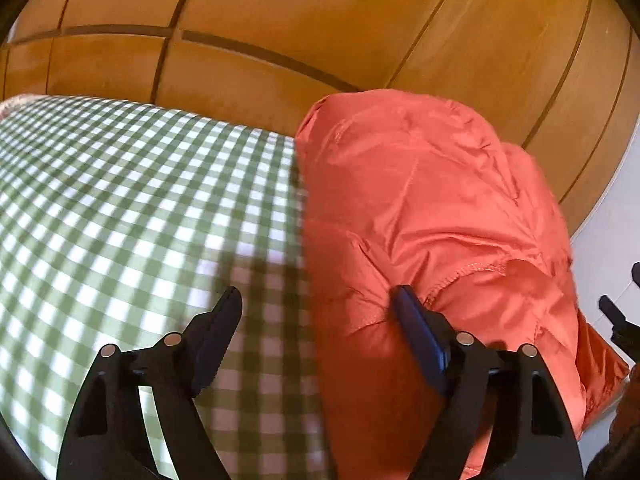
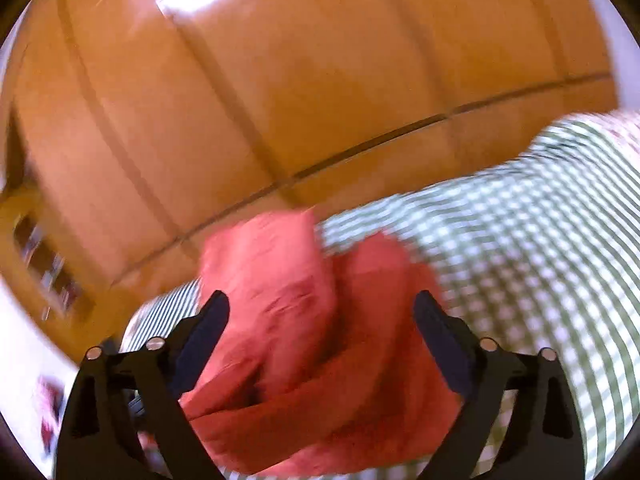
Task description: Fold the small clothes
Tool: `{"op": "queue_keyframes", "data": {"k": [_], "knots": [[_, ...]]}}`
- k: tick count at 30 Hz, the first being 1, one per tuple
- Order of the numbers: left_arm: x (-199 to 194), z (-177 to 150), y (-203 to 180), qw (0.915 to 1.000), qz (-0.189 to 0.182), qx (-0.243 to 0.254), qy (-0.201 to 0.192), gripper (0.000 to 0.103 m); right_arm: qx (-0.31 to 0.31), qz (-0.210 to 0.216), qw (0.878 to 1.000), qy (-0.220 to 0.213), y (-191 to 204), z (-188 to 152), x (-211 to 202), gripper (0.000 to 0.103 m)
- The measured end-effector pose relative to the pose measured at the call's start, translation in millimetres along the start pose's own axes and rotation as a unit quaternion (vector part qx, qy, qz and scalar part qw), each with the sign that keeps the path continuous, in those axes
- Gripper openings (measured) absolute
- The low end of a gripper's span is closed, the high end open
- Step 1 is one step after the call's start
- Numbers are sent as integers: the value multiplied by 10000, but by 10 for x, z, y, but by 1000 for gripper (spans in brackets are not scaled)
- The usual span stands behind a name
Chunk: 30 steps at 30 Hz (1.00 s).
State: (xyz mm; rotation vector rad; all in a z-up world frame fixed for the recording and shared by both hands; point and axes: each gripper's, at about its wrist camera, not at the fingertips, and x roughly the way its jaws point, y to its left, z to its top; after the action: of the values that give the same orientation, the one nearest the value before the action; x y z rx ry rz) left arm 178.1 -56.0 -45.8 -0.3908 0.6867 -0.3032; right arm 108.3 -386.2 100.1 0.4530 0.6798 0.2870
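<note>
An orange-red garment [image 1: 432, 216] lies bunched on a green-and-white checked cloth [image 1: 120, 200]. In the left wrist view my left gripper [image 1: 316, 300] is open, its right finger [image 1: 416, 332] against the garment's left edge and its left finger [image 1: 216, 336] over the checked cloth. In the right wrist view, which is blurred, the same garment [image 2: 304, 320] lies between the fingers of my open right gripper [image 2: 320, 304], folded into thick lumps. Nothing is gripped in either.
A wooden wardrobe wall [image 1: 320, 32] stands behind the checked surface and also fills the top of the right wrist view [image 2: 280, 100]. A wooden shelf unit [image 2: 44, 264] is at the left. Part of the other gripper [image 1: 620, 320] shows at the right edge.
</note>
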Motion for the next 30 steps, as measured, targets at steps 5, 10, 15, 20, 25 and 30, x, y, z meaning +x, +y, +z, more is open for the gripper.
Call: {"op": "queue_keyframes", "data": {"k": [5,10,15,20,25,30], "knots": [[-7,-56,-122,9999,-67,20,-74,77,256,-345,9933,1074,-13,-68,588,79],[-49,-49,-162,9995,31,258,-151,66,-517,-391,9919,1089,315,-107,699,33],[21,5,-268,9994,-40,309,-156,65,-506,44,9967,626,291,38,326,10],[84,16,-553,9978,-279,584,-160,64,91,182,9988,446,-134,-22,104,10],[151,-63,-1108,9873,-321,1552,-135,65,1089,112,9934,348,-822,-178,59,9],[256,-173,-1546,9736,-47,2280,-47,74,1405,-51,9898,209,-1227,-332,107,9]]}}
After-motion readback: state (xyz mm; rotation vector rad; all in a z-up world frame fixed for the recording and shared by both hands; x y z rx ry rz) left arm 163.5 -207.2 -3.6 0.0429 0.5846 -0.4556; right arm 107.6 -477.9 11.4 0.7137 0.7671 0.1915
